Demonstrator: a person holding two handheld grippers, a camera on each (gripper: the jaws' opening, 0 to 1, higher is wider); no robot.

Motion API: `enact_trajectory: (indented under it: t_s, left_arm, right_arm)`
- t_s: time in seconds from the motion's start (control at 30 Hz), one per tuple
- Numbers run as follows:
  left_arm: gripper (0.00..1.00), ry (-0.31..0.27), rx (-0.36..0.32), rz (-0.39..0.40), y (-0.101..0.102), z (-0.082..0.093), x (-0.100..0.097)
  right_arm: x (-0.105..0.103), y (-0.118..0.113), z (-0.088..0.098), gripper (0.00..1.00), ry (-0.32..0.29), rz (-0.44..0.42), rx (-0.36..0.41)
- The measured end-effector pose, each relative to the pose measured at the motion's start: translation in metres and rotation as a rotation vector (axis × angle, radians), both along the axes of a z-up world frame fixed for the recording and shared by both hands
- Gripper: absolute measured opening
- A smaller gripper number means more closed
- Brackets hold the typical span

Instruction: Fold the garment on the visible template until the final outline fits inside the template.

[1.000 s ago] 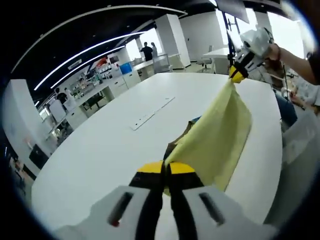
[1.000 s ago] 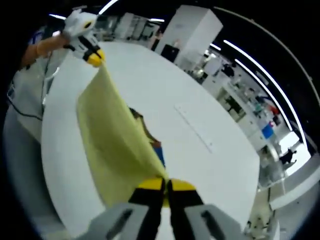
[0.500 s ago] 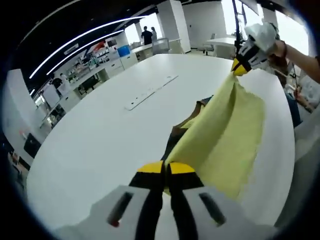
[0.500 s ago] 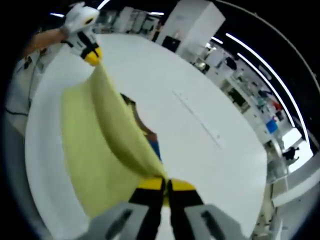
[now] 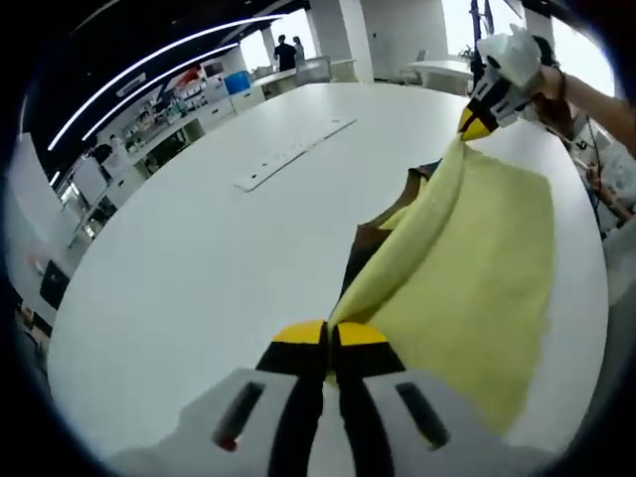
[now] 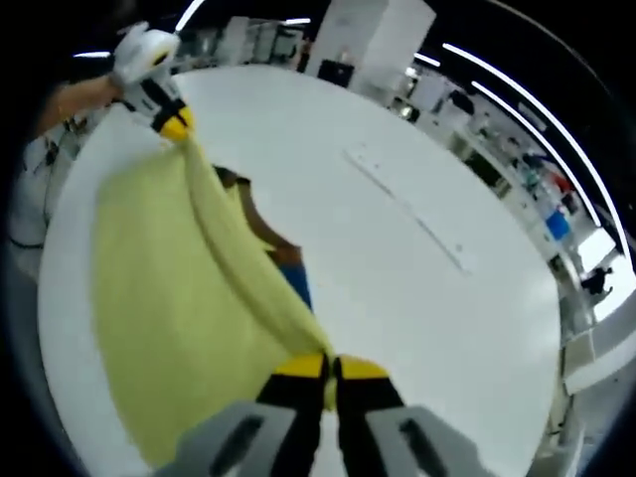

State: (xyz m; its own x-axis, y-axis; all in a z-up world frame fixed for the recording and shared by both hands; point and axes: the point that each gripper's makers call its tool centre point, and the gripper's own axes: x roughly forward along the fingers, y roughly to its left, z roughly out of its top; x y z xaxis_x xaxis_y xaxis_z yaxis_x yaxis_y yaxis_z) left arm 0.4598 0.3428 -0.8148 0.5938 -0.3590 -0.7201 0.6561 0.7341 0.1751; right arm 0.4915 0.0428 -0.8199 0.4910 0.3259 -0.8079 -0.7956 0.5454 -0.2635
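We hold the yellow cloth (image 5: 467, 268) up by two corners. Our left hand-held gripper (image 5: 331, 338) has its jaws pressed together on one corner, right at the bottom of the left gripper view. Our right hand-held gripper (image 6: 331, 370) pinches the other corner the same way.

The top edge of the cloth runs in a long line from one hand-held gripper to the other. In the left gripper view that line goes up and to the right, all the way to the right hand-held gripper. In the right gripper view it goes up and to the left, to the left hand-held gripper (image 6: 171, 125). The rest of the cloth hangs down from that line, on the side closer to us, over the near edge of the white table (image 5: 199, 248).

Something dark with a bit of blue (image 6: 288, 268) lies on the table just past the held edge. We think it may be the template, but we cannot tell.

Both hand-held grippers are equally close to the cloth, since each holds a corner. So we think the next move is to bring the held edge down forward, away from us, both hands together.
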Motion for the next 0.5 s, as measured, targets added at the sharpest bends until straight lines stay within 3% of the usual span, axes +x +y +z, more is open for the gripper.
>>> enact_trajectory:
  t_s: [0.2,0.3,0.5]
  left_arm:
    - [0.00,0.013,0.021,-0.023,0.002,-0.015,0.005]
    - [0.03,0.014,0.012,0.001,0.007,-0.019,0.007]
    - [0.12,-0.007,0.041,0.019,0.020,-0.012,0.001]
  right_arm:
    - [0.006,-0.001,-0.011,0.00,0.031,-0.010,0.030]
    - [0.005,-0.002,-0.013,0.00,0.043,-0.018,0.039]
    - [0.003,-0.007,-0.006,0.09,0.034,-0.051,0.068]
